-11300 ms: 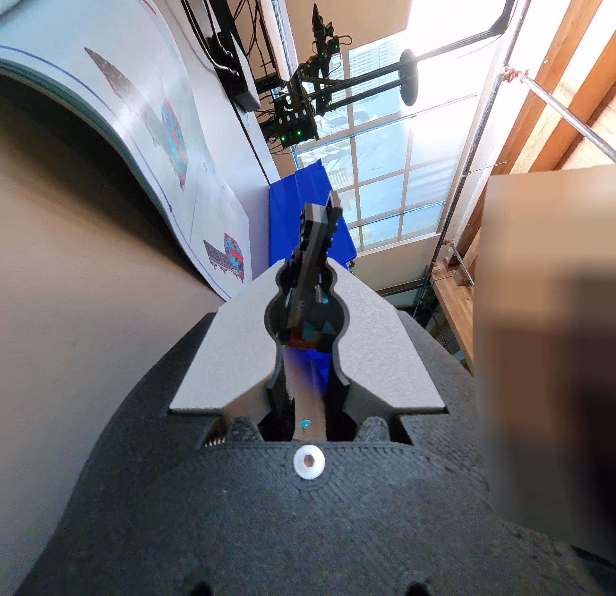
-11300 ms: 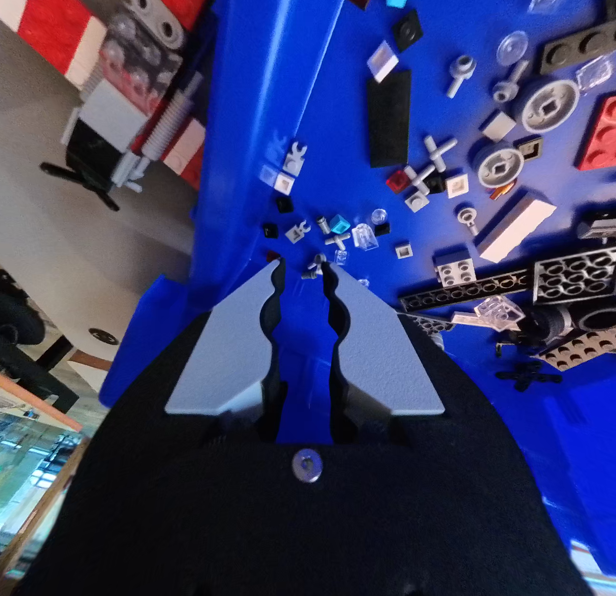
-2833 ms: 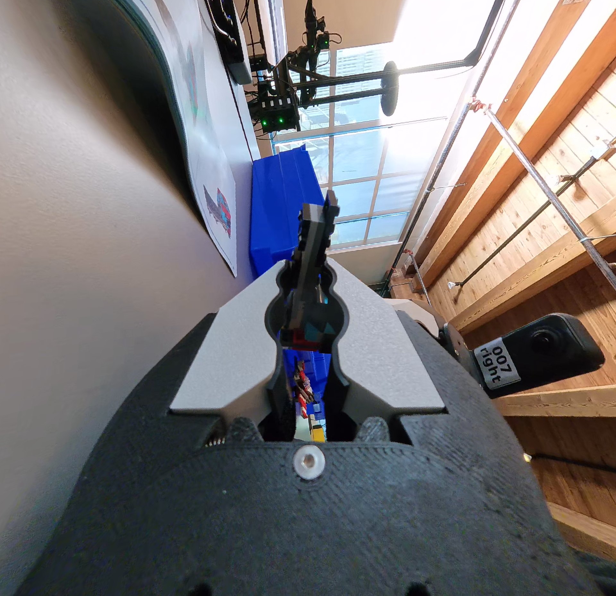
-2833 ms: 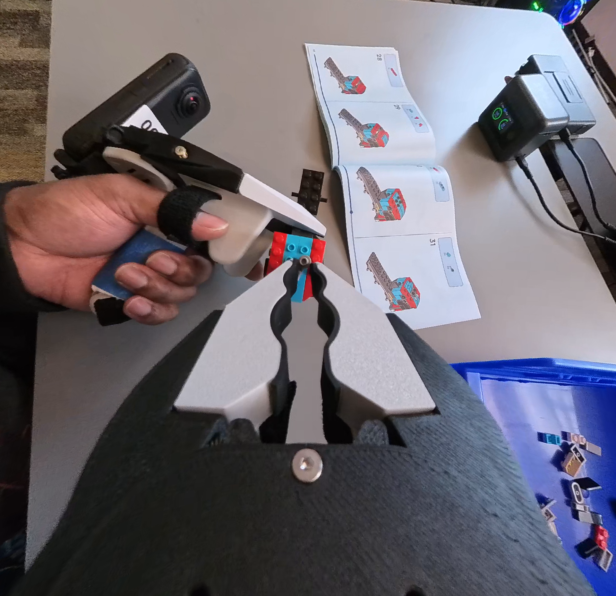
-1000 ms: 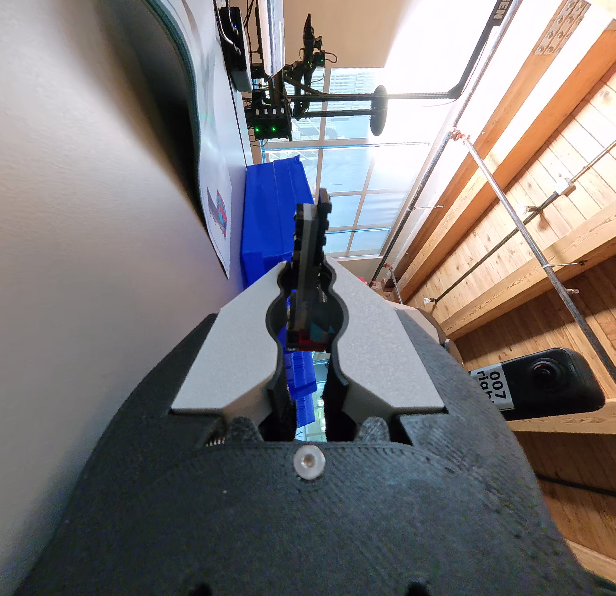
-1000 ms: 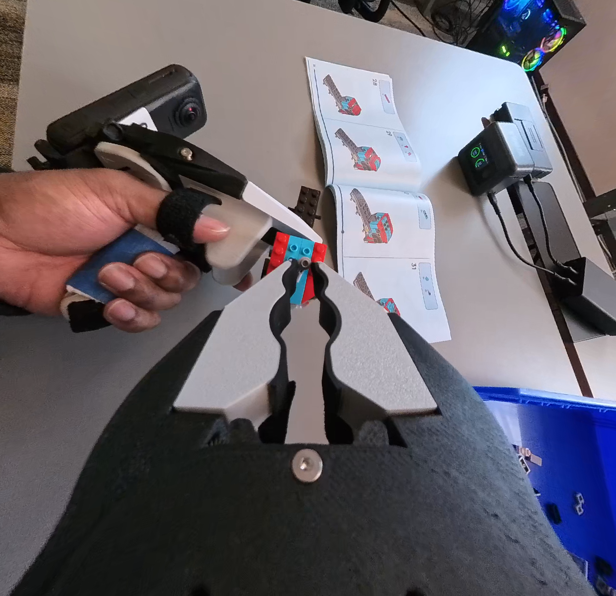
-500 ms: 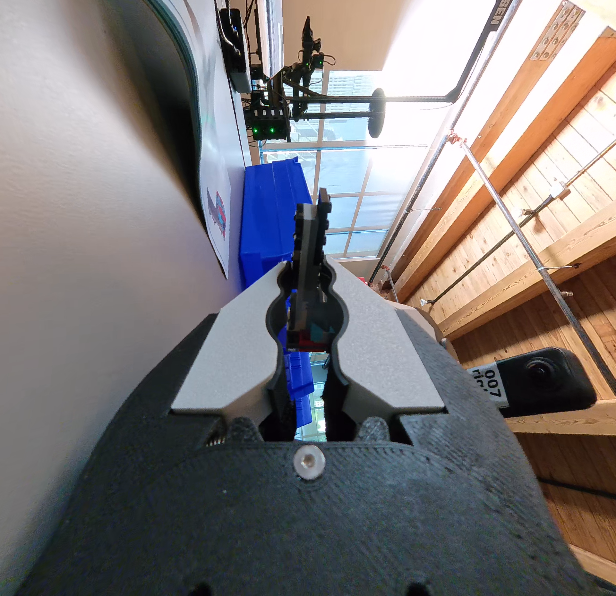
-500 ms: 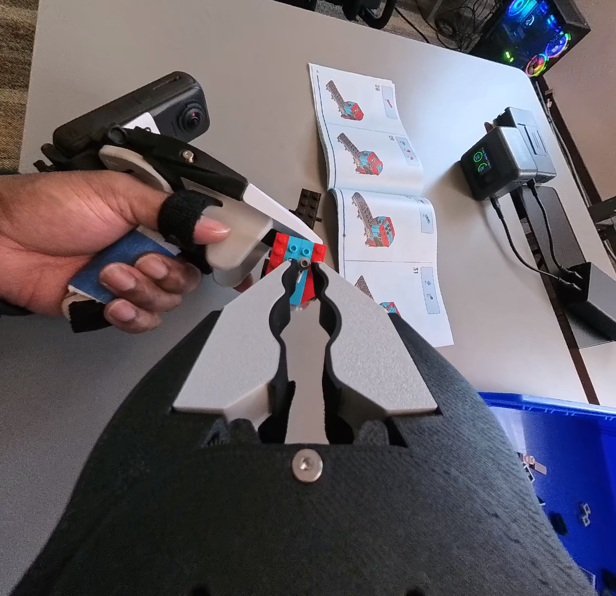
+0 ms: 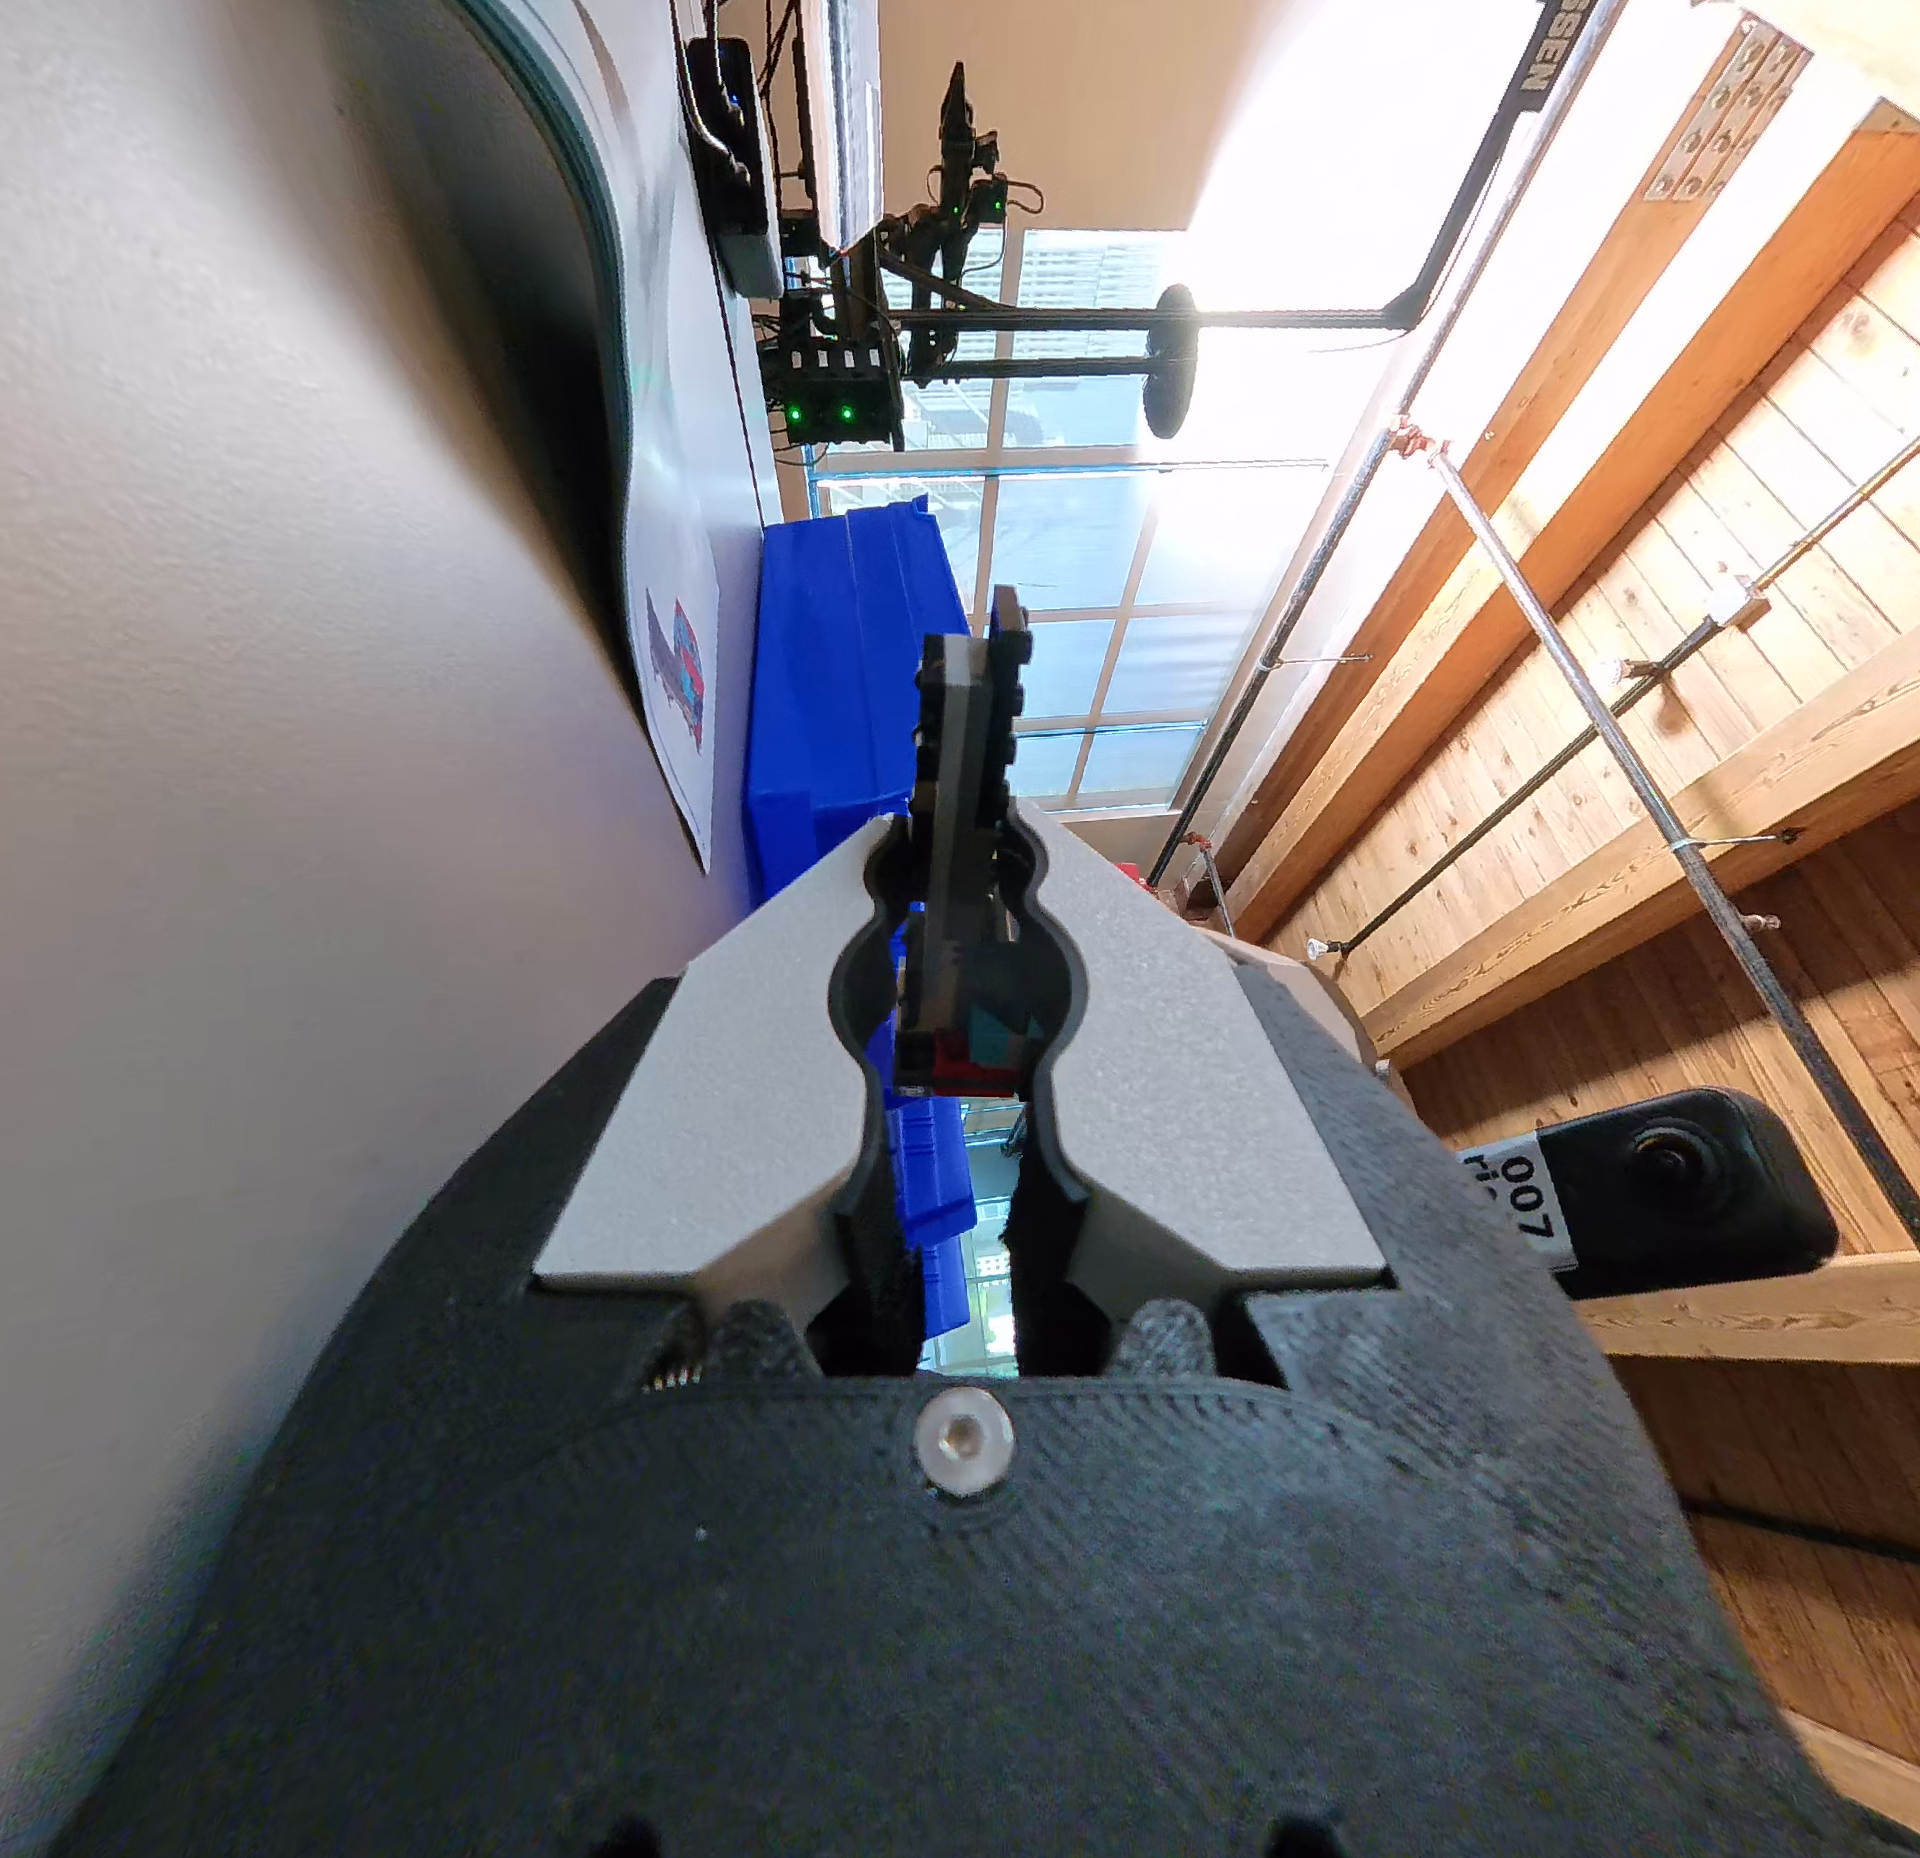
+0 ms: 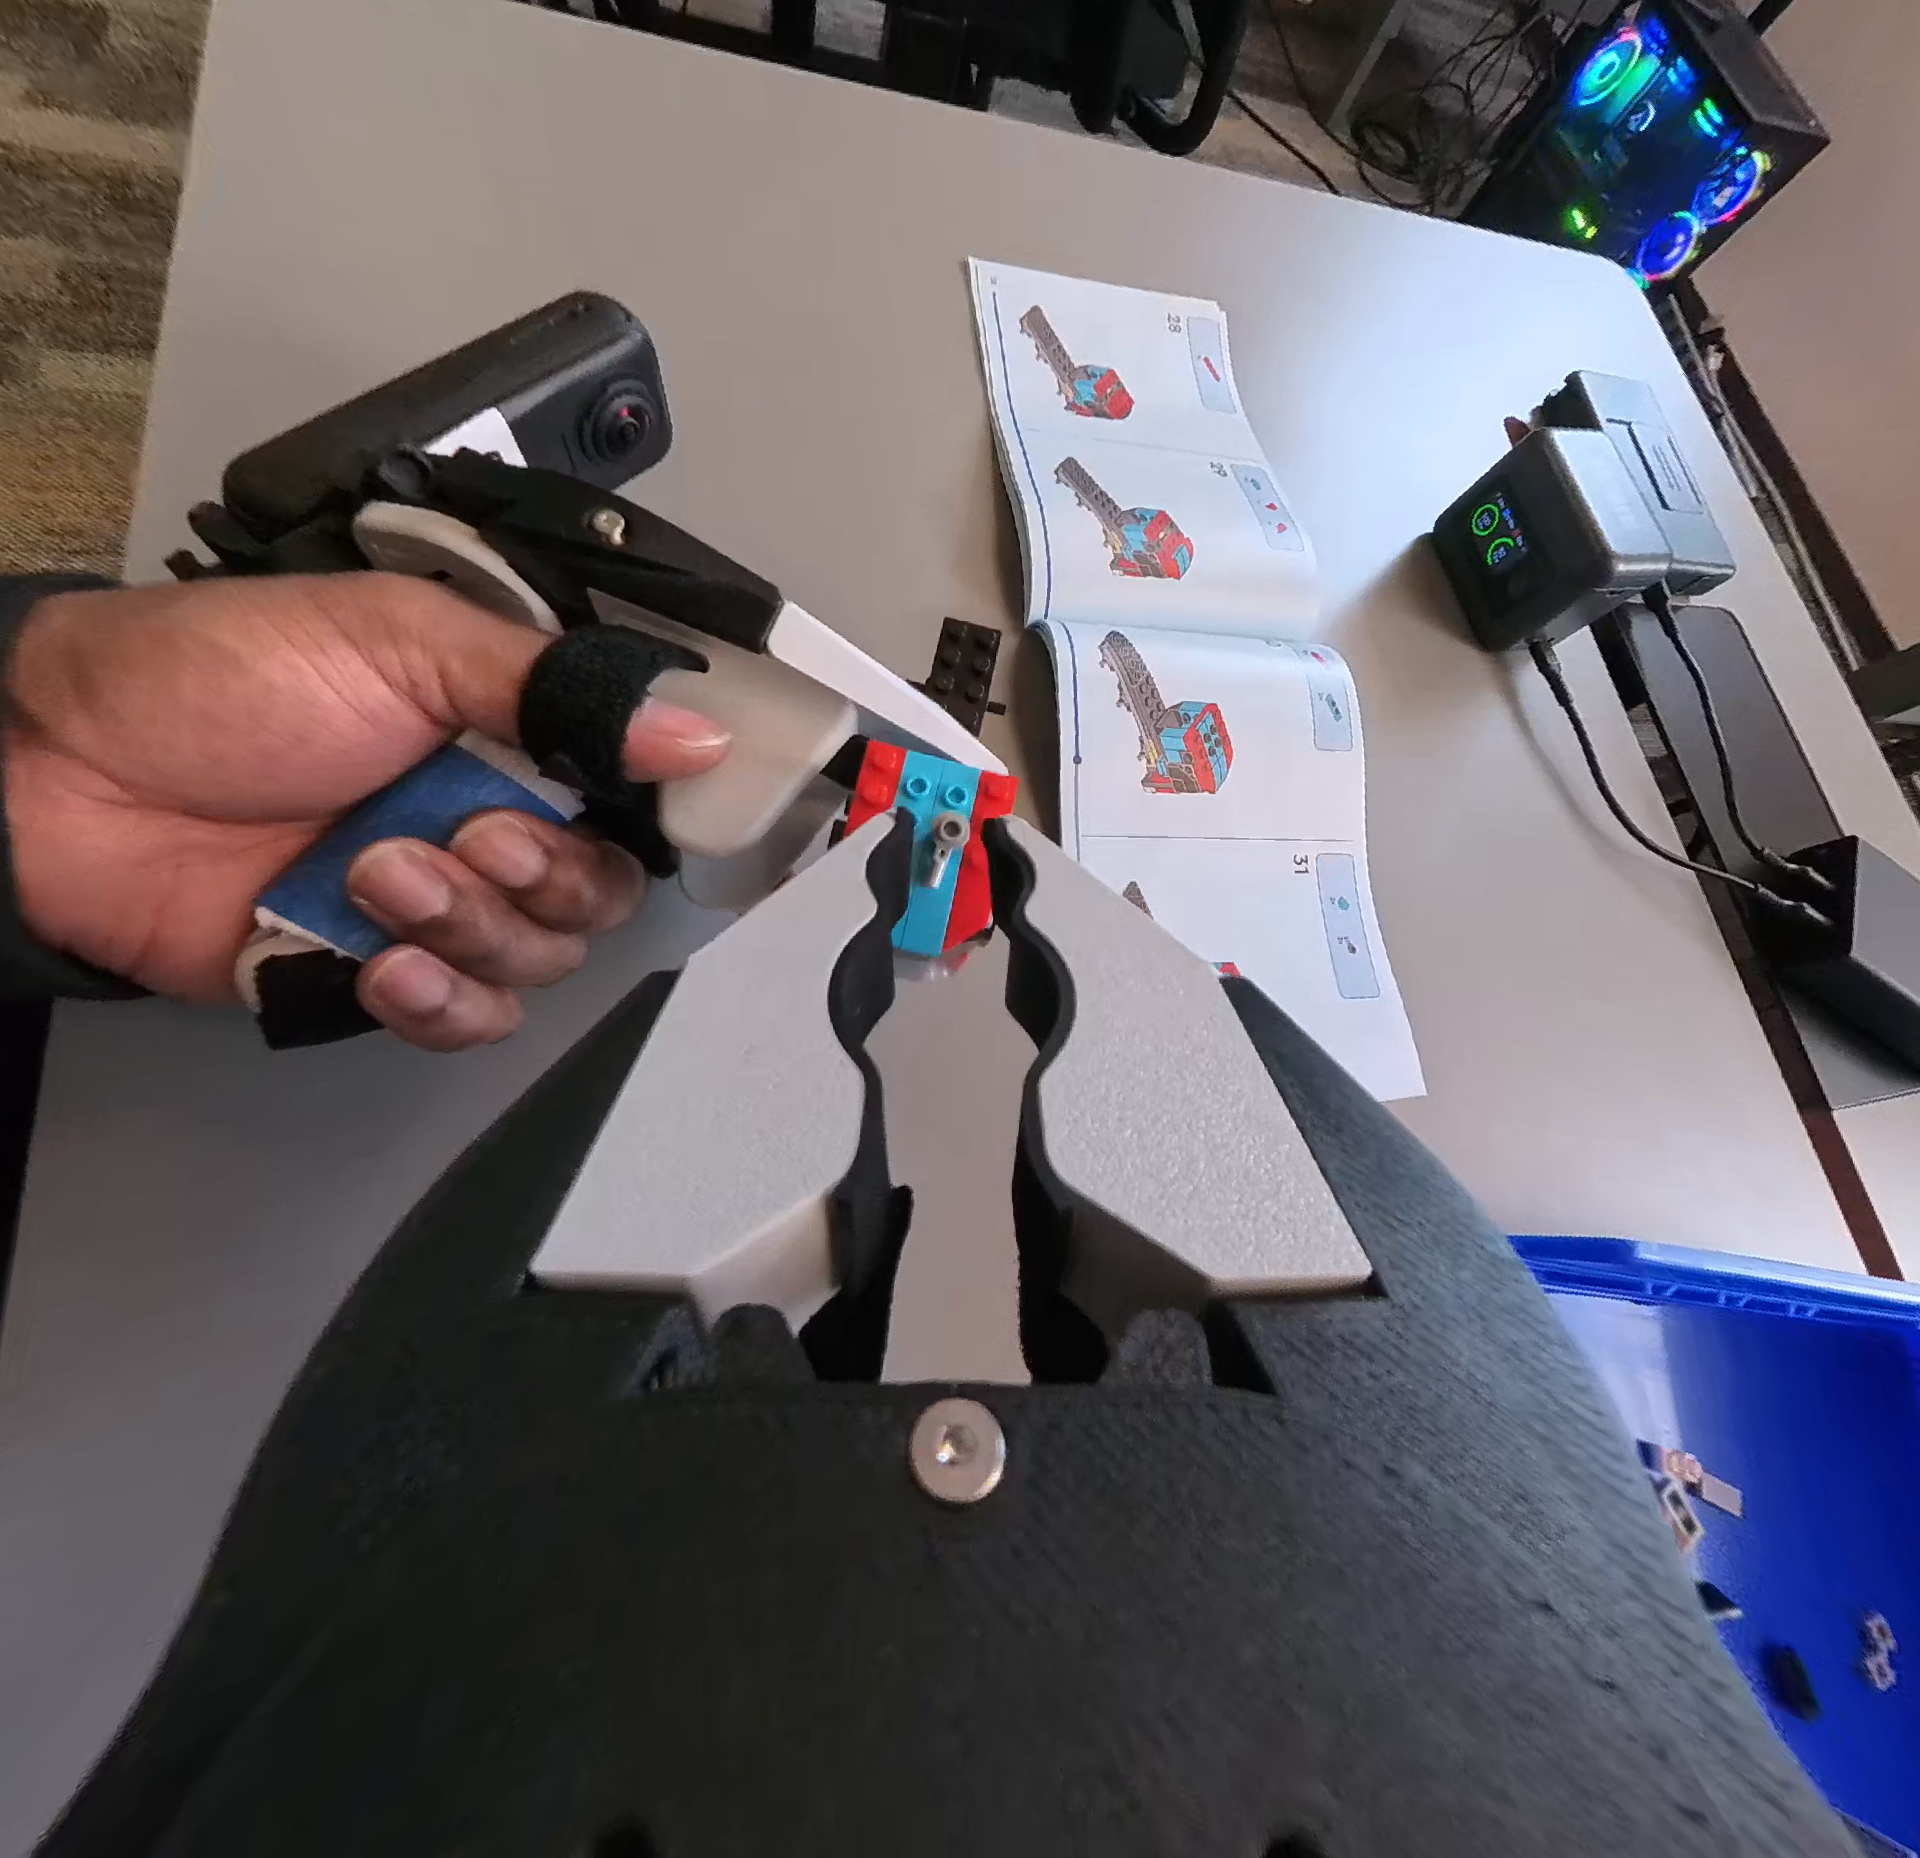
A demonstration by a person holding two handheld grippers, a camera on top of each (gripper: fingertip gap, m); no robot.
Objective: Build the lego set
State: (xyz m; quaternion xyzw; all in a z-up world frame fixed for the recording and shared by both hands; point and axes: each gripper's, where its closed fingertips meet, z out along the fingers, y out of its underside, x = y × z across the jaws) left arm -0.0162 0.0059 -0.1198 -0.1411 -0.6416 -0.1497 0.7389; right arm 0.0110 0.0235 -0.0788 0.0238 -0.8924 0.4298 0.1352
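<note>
My left gripper [image 9: 956, 834] is shut on the lego model [image 9: 961, 769], a dark grey and black arm with a red and blue block at its base. In the right wrist view a hand [image 10: 260, 769] holds that left gripper [image 10: 925, 733] just above the table, with the model's red and blue block [image 10: 940, 904] facing me. My right gripper [image 10: 943, 832] is right at that block. Its jaws stand a little apart around a small grey pin piece [image 10: 940, 847] that sits on the blue face, and the fingers do not seem to touch it.
An open instruction booklet [image 10: 1195, 665] lies on the grey table [image 10: 623, 198] just past the model. A grey power pack with cables [image 10: 1558, 551] sits to the right. A blue parts bin [image 10: 1766, 1445] holds small loose pieces at lower right; it also shows in the left wrist view [image 9: 842, 686]. One gripper's finger ends stand about 5 cm off the other's.
My right gripper carried the small grey piece from the blue bin to the model. In the last half second its jaws parted slightly around the piece. The left gripper kept its hold.
</note>
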